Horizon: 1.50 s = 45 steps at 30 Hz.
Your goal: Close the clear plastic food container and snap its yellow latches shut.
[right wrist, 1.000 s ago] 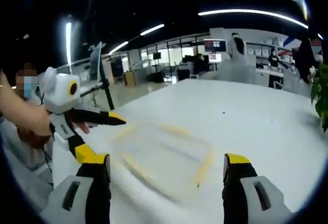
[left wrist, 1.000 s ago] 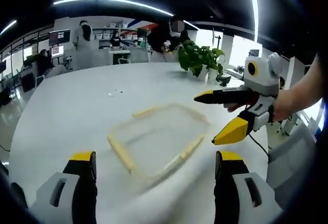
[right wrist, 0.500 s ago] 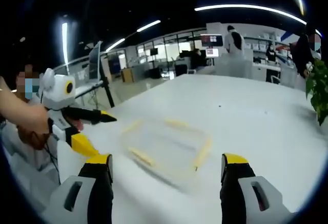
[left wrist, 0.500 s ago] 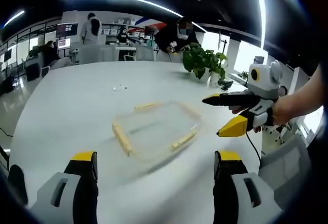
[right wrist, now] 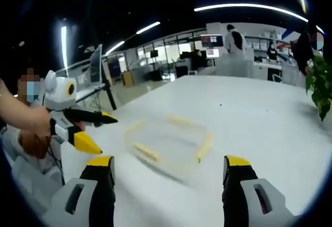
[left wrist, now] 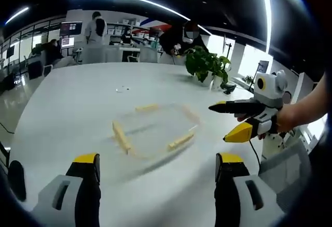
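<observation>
Clear plastic container (left wrist: 154,132), yellow latches (left wrist: 122,136), white table (left wrist: 67,112)

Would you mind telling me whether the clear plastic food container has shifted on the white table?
Cannot tell: the clear plastic food container looks smaller, but the potted plant shifted too, suggesting camera motion.

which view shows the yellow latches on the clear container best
The left gripper view: the clear container lies fairly sharp on the white table, with its yellow latches distinct along its sides. The right gripper view shows the same container blurrier, its latches smeared. Both grippers are open and off it.
</observation>
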Motion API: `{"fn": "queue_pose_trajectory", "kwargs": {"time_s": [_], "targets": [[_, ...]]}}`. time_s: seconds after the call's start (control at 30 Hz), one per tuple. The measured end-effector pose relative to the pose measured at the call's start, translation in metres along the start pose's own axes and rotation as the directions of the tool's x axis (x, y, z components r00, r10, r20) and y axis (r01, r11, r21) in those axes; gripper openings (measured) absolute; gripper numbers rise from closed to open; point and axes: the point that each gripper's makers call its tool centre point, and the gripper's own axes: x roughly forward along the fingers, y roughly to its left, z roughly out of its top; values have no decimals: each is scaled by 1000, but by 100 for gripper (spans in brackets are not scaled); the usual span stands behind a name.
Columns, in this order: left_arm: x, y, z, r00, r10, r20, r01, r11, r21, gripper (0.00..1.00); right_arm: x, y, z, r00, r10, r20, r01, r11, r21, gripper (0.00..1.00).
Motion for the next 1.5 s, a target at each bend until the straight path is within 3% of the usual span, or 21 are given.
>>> {"fn": "queue_pose_trajectory", "kwargs": {"time_s": [0.47, 1.07, 1.5], "targets": [[-14, -10, -2, 1000, 3, 23, -2, 1000, -16, 91, -20, 2, 4, 999, -15, 43, 13, 999, 41, 85], [-41, -28, -18, 999, -1, 48, 3, 998, -59, 88, -56, 14, -10, 997, -5, 74, 0, 997, 75, 82], [-59, -35, -21, 997, 19, 79, -14, 998, -60, 88, -71, 29, -9, 995, 12, 101, -20, 997, 79, 82]]}}
